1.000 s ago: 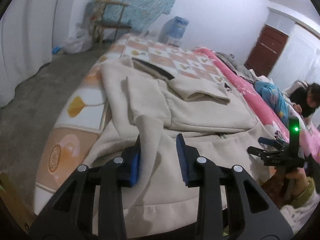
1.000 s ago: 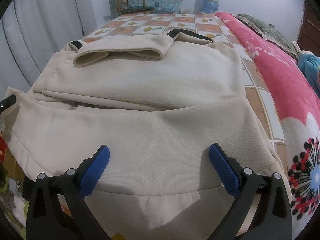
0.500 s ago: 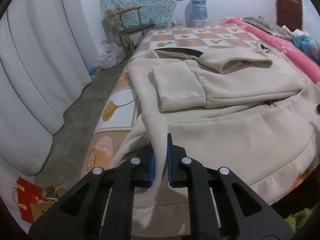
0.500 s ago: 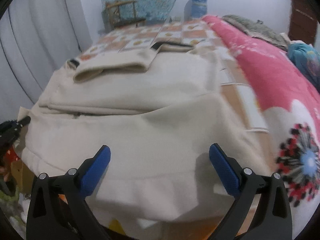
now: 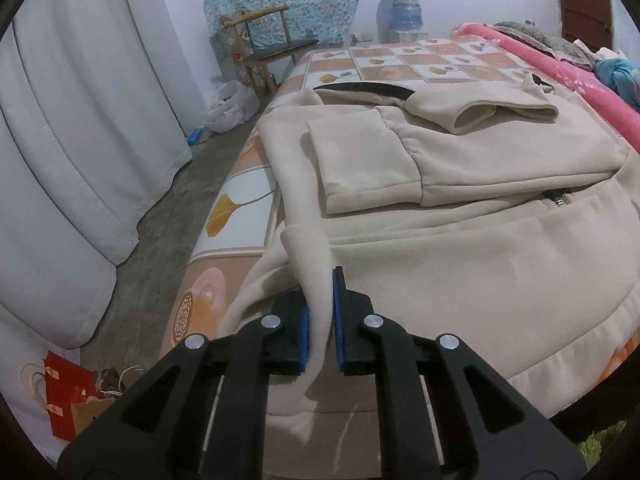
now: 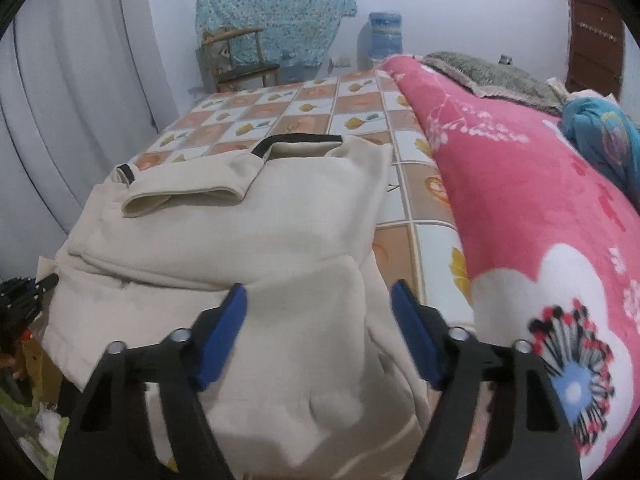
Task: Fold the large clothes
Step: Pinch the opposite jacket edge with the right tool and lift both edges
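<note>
The cream fleece jacket (image 5: 460, 168) lies half folded, soft and thick, on the checkered bed (image 6: 280, 116); left gripper (image 5: 320, 320) pinches its hem; right gripper (image 6: 320, 332) jaws stand apart.

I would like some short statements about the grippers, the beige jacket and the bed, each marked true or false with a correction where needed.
1. The left gripper is shut on a fold of the beige jacket. True.
2. The right gripper grips the hem. False: its jaws stand open over the cloth.
3. A pink blanket lies beside the jacket. True.
4. The jacket hangs on the wooden chair. False: it lies on the bed.
</note>
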The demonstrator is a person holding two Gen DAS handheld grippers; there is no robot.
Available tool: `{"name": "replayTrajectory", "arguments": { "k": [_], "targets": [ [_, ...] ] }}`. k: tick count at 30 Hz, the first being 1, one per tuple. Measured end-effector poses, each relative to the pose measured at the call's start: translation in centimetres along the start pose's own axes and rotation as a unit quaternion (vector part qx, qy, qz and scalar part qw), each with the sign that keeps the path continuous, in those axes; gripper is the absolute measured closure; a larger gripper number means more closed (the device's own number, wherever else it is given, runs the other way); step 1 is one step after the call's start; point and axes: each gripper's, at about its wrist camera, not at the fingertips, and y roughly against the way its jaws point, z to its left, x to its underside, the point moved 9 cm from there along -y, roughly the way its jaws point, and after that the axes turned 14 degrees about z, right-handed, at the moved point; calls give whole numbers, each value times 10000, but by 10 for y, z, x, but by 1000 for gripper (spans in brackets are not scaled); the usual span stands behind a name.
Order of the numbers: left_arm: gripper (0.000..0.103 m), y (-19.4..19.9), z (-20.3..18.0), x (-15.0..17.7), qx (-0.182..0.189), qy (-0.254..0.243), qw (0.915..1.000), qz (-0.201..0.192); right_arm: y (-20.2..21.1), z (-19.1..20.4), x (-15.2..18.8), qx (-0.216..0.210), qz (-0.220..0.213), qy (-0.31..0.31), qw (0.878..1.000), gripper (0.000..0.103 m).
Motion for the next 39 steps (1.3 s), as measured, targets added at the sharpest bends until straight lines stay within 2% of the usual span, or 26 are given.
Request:
{"name": "replayTrajectory", "arguments": {
  "k": [6,12,17,21,24,27,31,39],
  "targets": [
    [93,-1,-2,0,-97,-80,9999,35,-28,-10,4,-414,453,-323,9976,54],
    [93,-2,-3,-1,-141,-96,9998,62,-27,-16,18,-564,584,-384,9960,63],
    [93,-2,-4,-2,-115,-75,9999,56,-31,-13,12,-187,566,-124,9981,77],
    [93,-3,-4,-3,-119,-85,9999,40,-25,-5,10,426,383,264,9980,93],
    [93,1,-2,-3,-59,-56,10000,-6,-12,-3,12,452,219,223,9985,96],
    [95,10,3,-3,235,114,9996,-100,7,-4,18,412,43,131,9991,96],
    [97,32,8,-1,582,247,9973,-362,31,-1,26,283,-190,1,9994,96],
    [98,86,16,10,832,375,9910,-977,76,3,37,172,-713,-153,9972,97]
  ]
}}
